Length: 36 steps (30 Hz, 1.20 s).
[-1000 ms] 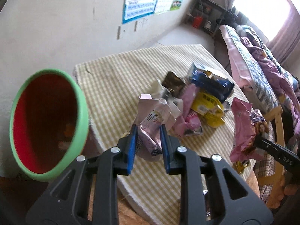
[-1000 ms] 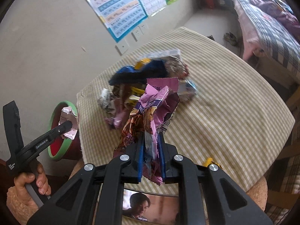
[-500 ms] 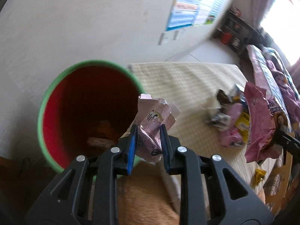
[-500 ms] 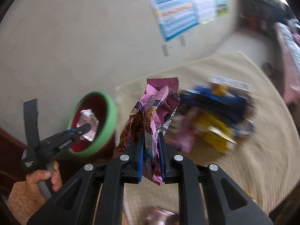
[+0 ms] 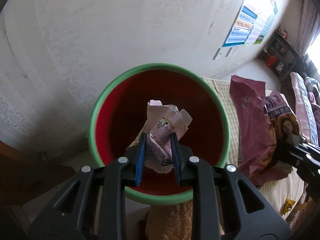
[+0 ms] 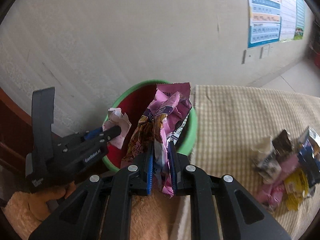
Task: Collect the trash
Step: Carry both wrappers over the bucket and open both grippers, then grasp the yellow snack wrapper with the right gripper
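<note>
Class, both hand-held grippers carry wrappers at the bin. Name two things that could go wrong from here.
1. The right hand-held gripper holds its purple snack bag over the green rim of the red bin; released there, it might catch on the edge or fall outside.
2. The left hand-held gripper, with its crumpled pink wrapper, crowds the same opening, so they may collide.

A pale wall [image 5: 120,30] carries a printed poster [image 6: 264,14] (blue and orange bands); a dark shelf [image 5: 280,58] stands by a bed [image 5: 306,108] beyond.
</note>
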Available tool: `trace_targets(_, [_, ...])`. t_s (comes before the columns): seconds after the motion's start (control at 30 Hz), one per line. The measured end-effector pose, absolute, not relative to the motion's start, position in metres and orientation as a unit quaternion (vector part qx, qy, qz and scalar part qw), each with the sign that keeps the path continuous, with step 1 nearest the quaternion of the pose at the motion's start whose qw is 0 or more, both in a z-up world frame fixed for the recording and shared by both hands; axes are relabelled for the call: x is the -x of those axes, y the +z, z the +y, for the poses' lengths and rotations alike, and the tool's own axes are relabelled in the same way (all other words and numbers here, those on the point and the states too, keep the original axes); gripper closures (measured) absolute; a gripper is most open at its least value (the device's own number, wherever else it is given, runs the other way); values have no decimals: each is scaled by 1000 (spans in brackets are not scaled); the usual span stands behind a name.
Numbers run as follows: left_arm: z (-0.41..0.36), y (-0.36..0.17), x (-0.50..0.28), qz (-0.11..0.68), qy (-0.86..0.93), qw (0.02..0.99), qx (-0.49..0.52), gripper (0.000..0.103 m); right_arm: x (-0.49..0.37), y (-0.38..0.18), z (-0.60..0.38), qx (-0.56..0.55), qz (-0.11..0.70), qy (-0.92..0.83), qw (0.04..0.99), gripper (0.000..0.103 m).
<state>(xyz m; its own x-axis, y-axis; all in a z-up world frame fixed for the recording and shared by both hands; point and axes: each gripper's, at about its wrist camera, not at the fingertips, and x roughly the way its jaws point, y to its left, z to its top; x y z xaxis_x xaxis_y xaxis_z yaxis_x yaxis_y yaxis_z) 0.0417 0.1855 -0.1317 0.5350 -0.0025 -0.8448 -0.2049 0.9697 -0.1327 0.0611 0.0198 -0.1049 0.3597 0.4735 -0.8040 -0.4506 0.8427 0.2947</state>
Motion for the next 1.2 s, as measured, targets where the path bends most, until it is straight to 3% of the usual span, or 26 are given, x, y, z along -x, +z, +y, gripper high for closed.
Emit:
trace_targets(0.07, [188,-133,-41,479,62,869,110,80,-64,-105,23,-19,490,284,824,85])
trace_targets(0.13, [191,-134,-41,482,74,866,113,68,-64,-105,24,-32,491,284,823,56])
trace_targets(0.17, [193,-135,-40,481,78,865,119,50,-64,-104,22,-41,485,281,827,55])
trace_targets(0.2, [195,-135,-39,476,79,867,125,49,-64,-102,21,-45,482,281,829,55])
trace_targets(0.5, [169,-133,-40,481,50,869,105,48,-46,-96,-27,-46,475,242,845,55])
trace_targets(0.77, [139,-129,-44,483,19,872,80,48,-32,-103,-155,-77,482,101,867,55])
trace_targets(1.0, [117,-125,-45,489,3,870,70,49,35,-141,-277,-165,536,-46,826,55])
trace_targets(1.2, [67,-127,-50,499,-45,865,40,49,91,-168,-303,-210,567,-79,793,55])
